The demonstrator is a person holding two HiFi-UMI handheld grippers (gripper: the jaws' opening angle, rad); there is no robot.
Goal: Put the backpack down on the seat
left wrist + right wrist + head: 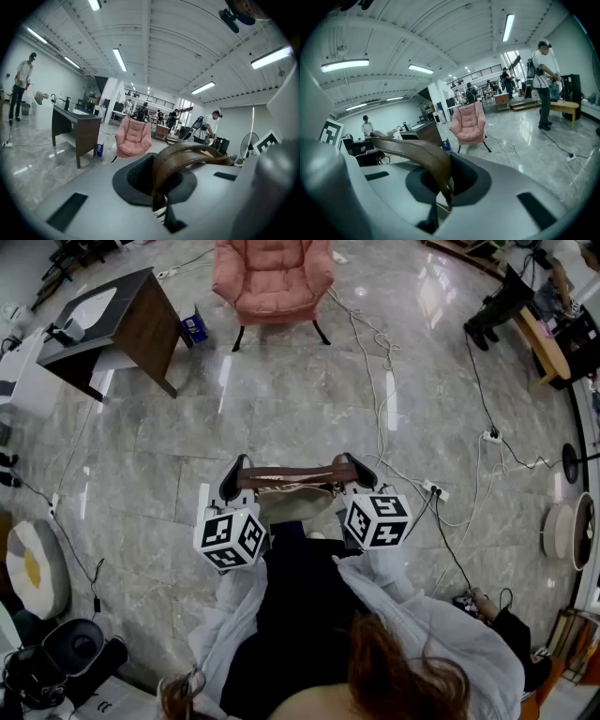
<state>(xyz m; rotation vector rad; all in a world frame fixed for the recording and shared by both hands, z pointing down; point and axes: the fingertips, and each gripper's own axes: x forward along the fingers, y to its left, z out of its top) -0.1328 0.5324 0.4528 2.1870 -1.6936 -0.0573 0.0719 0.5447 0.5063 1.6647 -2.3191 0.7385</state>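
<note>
The backpack's brown leather strap [295,474] stretches between my two grippers, and its pale body [292,493] hangs just below. My left gripper [234,482] is shut on the strap's left end [176,157]. My right gripper [361,472] is shut on the right end [419,150]. In the gripper views the strap runs down between the dark pads of the left gripper [157,180] and of the right gripper [443,180]. The pink padded armchair [274,277] stands well ahead on the floor, its seat empty; both gripper views show the armchair [133,137] [468,123] in the distance.
A dark desk [122,324] stands to the chair's left with a blue box [194,327] beside it. White cables [380,381] cross the grey tiled floor to a power strip [492,437]. A wooden bench [544,343] and a standing person [543,84] are at the right.
</note>
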